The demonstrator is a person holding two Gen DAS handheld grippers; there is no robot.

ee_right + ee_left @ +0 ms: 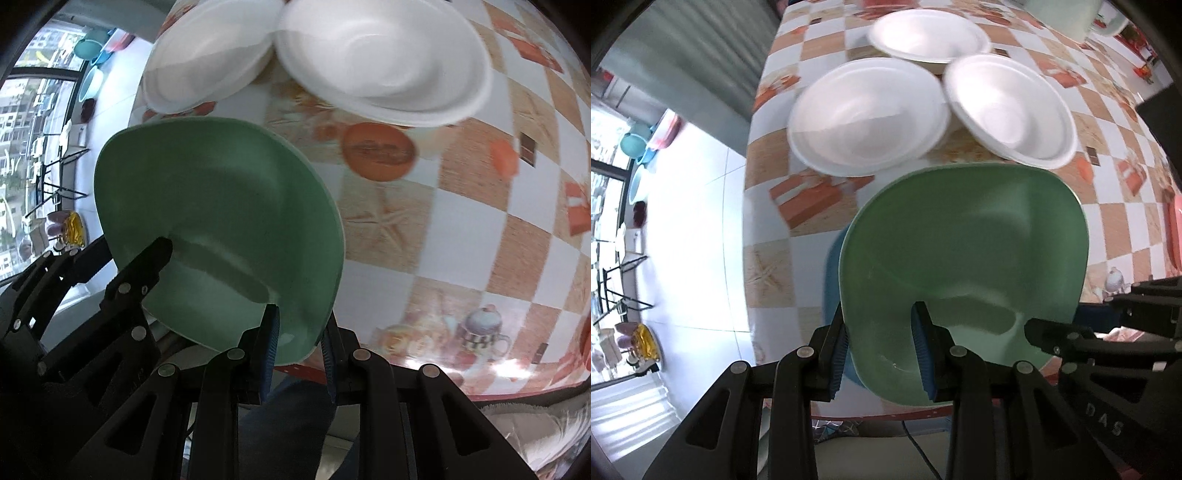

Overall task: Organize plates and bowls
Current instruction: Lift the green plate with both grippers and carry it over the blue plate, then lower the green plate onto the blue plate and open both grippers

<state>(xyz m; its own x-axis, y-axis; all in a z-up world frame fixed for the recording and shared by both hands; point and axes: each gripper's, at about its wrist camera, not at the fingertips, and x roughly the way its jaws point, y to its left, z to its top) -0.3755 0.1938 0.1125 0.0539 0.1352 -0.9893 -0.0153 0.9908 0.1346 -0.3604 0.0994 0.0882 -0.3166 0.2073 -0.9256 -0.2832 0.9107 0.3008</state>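
Green rounded-square plastic plate [964, 254] hung pinched by left gripper [882, 354] and right gripper [299, 354]; it might slip onto the far white foam bowls [868, 114].

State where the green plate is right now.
The green plate is held at the table's near edge by both grippers, left gripper and right gripper, before the white bowls.

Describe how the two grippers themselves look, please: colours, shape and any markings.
Both the left gripper and the right gripper are matte black linkage frames with round silver rivets. Their fingers carry ribbed blue pads. The right one's body shows the raised letters "DAS".
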